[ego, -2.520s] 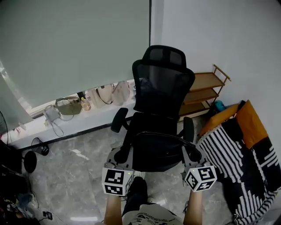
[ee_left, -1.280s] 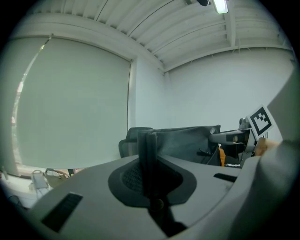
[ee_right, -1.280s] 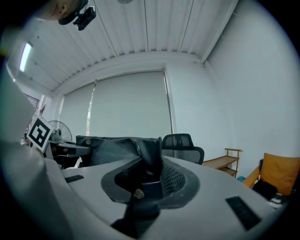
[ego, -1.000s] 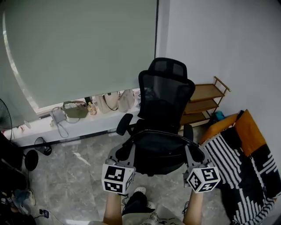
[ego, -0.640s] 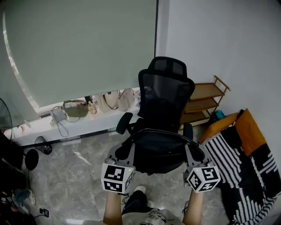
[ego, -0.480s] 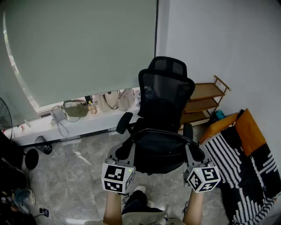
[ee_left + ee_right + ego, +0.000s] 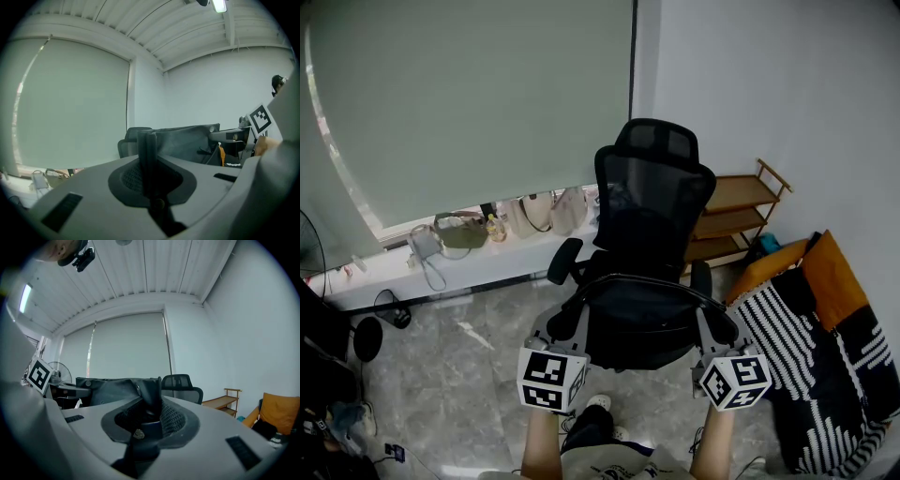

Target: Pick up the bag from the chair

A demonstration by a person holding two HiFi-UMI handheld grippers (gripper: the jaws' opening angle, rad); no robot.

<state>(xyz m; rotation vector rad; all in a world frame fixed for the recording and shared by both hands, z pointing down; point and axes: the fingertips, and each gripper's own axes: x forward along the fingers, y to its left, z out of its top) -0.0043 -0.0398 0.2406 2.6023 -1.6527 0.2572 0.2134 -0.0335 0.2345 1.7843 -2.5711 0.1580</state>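
Left gripper (image 7: 149,140): jaws pressed together on a thin upper edge of the black bag (image 7: 642,323). In the left gripper view the fabric runs off toward 3 o'clock.

Right gripper (image 7: 151,389): jaws narrow, clamped on the opposite upper edge of the same bag, just beside a metal stud (image 7: 137,388). In the right gripper view the fabric runs off toward 9 o'clock. Both grippers point roughly level, and the person's forearms (image 7: 542,445) enter from 6 o'clock of the head view.

Bag: dark and soft-sided. The mouth rim is stretched in a shallow arc between the two grippers and the body hangs below it. It lies at 6 o'clock of the office chair (image 7: 652,197), in front of the seat. Whether its underside touches the seat cannot be told.

Office chair: black, with a mesh back, a headrest and two padded armrests. It faces the person.

Wooden shelf rack (image 7: 736,202): low, open tiers, at 3 o'clock of the chair against the white wall.

Orange cushion (image 7: 834,267): at 4 o'clock of the chair, lying on a black-and-white striped textile (image 7: 811,361).

Handbags (image 7: 459,232): a row on the window ledge at 9 to 10 o'clock of the chair, below the lowered roller blind (image 7: 469,103).

Standing fan (image 7: 60,372): at 9 o'clock in the right gripper view, beyond the bag.

Floor (image 7: 469,375): grey, marble-look tiles.
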